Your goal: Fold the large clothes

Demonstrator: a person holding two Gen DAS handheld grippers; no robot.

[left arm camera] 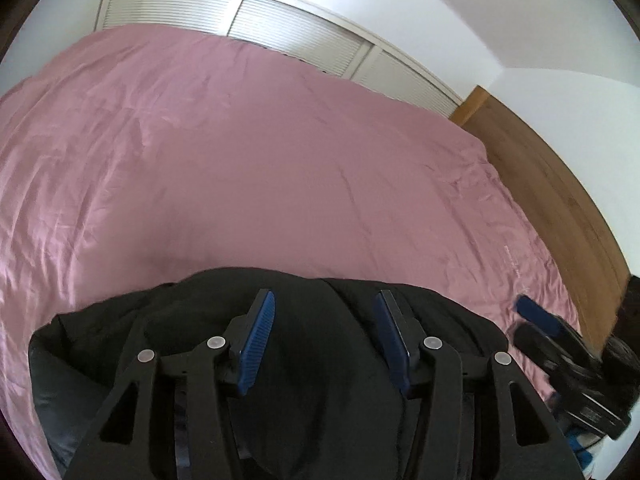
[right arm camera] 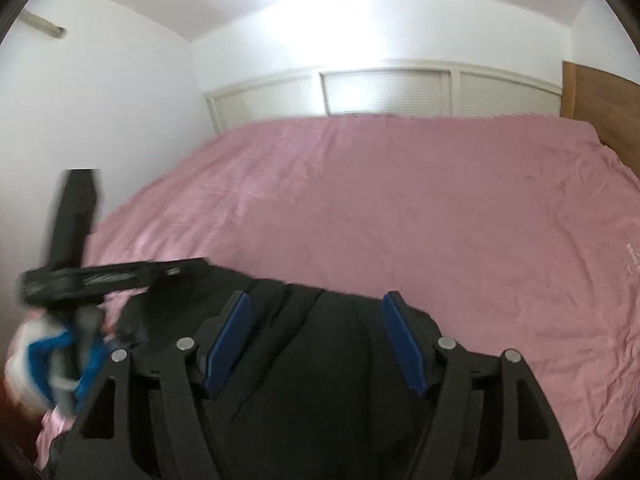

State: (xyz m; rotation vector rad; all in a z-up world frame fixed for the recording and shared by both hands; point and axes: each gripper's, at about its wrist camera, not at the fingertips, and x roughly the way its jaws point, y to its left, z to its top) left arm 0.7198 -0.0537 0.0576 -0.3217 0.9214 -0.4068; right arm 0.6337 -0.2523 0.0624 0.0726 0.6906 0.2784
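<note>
A black garment [left arm camera: 192, 300] lies bunched on the near edge of a bed covered by a pink sheet [left arm camera: 280, 160]. My left gripper [left arm camera: 325, 300] hangs above the garment, its blue pads [left arm camera: 258, 340] apart with nothing pressed between them. My right gripper [right arm camera: 318, 300] is also open over the same black garment [right arm camera: 332, 360], whose cloth shows in the gap between its blue pads [right arm camera: 230, 344]. In the left wrist view the right gripper [left arm camera: 524, 322] appears blurred at the right, over the sheet beside the garment. In the right wrist view a blue-and-white gloved hand [right arm camera: 44, 352] holds the blurred left tool.
The pink sheet [right arm camera: 400, 200] stretches wide and wrinkled beyond the garment. White louvred closet doors [left arm camera: 300, 28] run along the far side of the bed. A wooden panel [left arm camera: 540, 168] borders its right side. White walls [right arm camera: 100, 100] enclose the left.
</note>
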